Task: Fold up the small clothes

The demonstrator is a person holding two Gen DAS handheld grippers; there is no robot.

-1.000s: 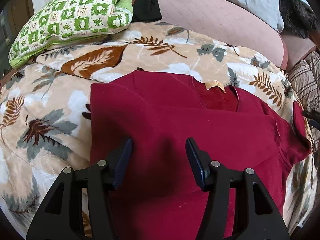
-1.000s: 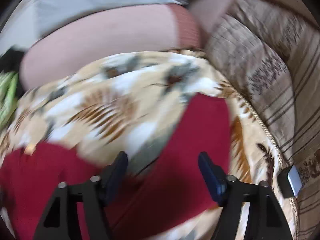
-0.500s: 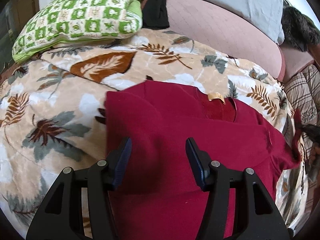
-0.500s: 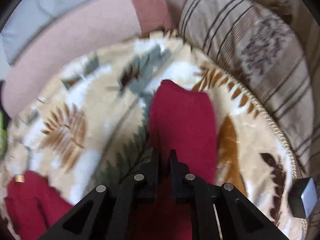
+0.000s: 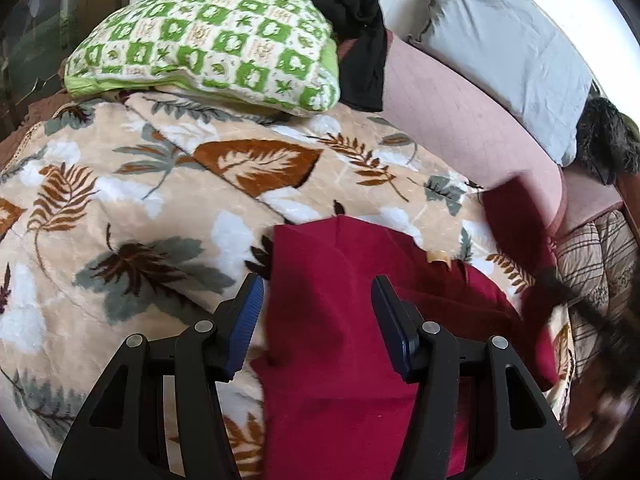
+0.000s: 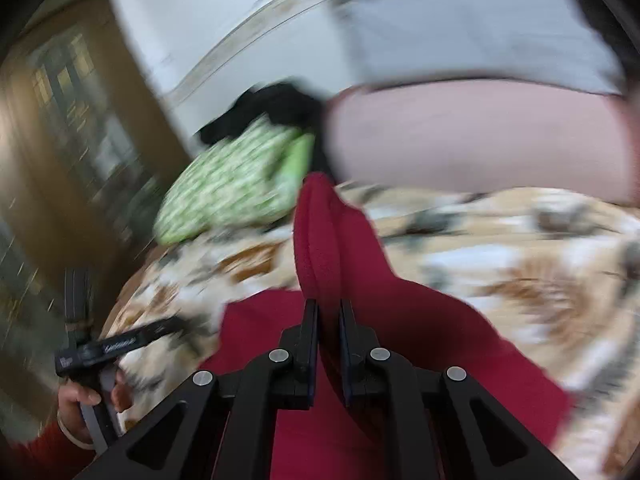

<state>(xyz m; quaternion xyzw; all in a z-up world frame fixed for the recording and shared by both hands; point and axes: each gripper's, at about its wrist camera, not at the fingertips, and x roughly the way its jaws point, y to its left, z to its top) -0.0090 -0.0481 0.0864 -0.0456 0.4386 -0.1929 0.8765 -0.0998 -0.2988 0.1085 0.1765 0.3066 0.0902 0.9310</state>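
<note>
Left gripper (image 5: pixel 316 312) hovers wide open, empty, over red shirt (image 5: pixel 336 368) lying on leaf-print blanket (image 5: pixel 120 208) on bed. Right gripper (image 6: pixel 329 320): jaws just snapped closed on sleeve (image 6: pixel 320 232), now lifted off blanket, swinging across toward shirt body. Judgement: sleeve fold underway; left side looks already folded in.
</note>
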